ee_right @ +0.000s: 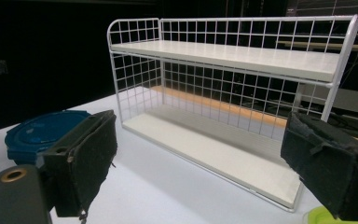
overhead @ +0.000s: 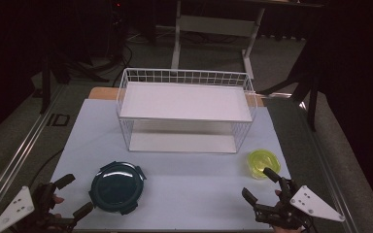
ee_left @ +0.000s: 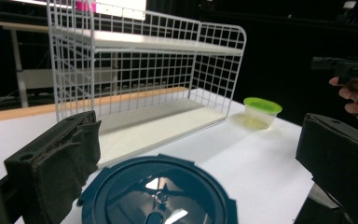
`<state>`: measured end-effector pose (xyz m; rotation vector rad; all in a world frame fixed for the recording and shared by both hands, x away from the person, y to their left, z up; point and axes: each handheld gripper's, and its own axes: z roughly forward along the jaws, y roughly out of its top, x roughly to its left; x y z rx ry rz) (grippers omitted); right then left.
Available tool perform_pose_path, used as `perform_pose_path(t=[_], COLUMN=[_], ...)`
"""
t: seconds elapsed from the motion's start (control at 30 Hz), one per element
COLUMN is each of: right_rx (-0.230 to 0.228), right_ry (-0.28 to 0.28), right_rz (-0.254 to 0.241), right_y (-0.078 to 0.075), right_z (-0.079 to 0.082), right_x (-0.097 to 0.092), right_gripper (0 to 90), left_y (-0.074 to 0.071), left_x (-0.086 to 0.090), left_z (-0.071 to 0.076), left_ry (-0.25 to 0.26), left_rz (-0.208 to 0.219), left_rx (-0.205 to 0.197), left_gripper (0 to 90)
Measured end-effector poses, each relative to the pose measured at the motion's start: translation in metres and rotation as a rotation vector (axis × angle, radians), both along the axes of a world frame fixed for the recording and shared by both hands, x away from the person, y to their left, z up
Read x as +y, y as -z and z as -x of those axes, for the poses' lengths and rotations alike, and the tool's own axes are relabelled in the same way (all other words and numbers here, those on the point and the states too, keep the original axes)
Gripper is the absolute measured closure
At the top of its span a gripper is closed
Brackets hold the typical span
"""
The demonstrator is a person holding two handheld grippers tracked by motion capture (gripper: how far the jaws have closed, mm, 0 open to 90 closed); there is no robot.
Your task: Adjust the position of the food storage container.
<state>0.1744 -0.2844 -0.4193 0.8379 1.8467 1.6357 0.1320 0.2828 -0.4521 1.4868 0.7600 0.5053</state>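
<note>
Dark surroundings close in on a white table (overhead: 175,194) that carries a white wire rack (overhead: 184,109) with two shelves, and this rack serves as the landmark for everything else. Behind the rack, off the table, the pale legs of another desk (overhead: 213,29) stand on a grey floor.

In front of the rack's left end, nearer the person, lies a round dark teal container (overhead: 116,188) with a clip-on lid, flat on the table. In front of the rack's right end, just off its front corner, sits a small clear tub with a lime green lid (overhead: 263,163); in the left gripper view the same tub (ee_left: 261,112) stands beyond the rack's near corner.

The left gripper (overhead: 73,196) hovers at the table's front edge, farther from the rack than the teal container and just to that container's left; its jaws are spread wide with nothing between them, and in its own view the teal lid (ee_left: 158,193) lies low between them without touching either pad. The right gripper (overhead: 260,185) hangs in front of the rack's right end, just on the person's side of the green-lidded tub; its jaws are likewise spread apart and empty, one tip close to the tub's rim but apart from it
</note>
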Motion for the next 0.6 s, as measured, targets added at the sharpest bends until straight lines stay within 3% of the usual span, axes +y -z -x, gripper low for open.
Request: perform_pose_path(t=[0.2, 0.33, 0.4, 0.47, 0.5, 0.6], right_rx=[-0.01, -0.014, -0.014, -0.019, -0.017, -0.016], right_ry=[-0.003, -0.012, -0.019, -0.021, -0.024, -0.028], right_rz=[0.013, 0.021, 0.017, 0.005, -0.001, -0.005], right_y=[-0.011, -0.018, -0.021, -0.022, -0.024, -0.024], right_z=[0.003, 0.005, 0.005, 0.006, 0.005, 0.005], right_x=[0.002, 0.004, 0.005, 0.005, 0.004, 0.004], right_gripper=[10.1, 10.1, 10.1, 10.1, 10.1, 10.1], left_y=[-0.015, -0.017, -0.013, -0.007, 0.002, 0.012], left_x=[0.001, 0.004, 0.006, 0.01, 0.015, 0.021], left_z=[-0.002, -0.005, -0.006, -0.007, -0.008, -0.008], left_ry=[0.033, 0.067, 0.054, 0.044, 0.041, 0.04], left_rz=[-0.068, -0.086, -0.117, -0.144, -0.168, -0.183], left_rx=[0.007, 0.01, 0.012, 0.038, 0.066, 0.082], left_gripper=[0.0, 0.0, 0.0, 0.0, 4.1, 11.0])
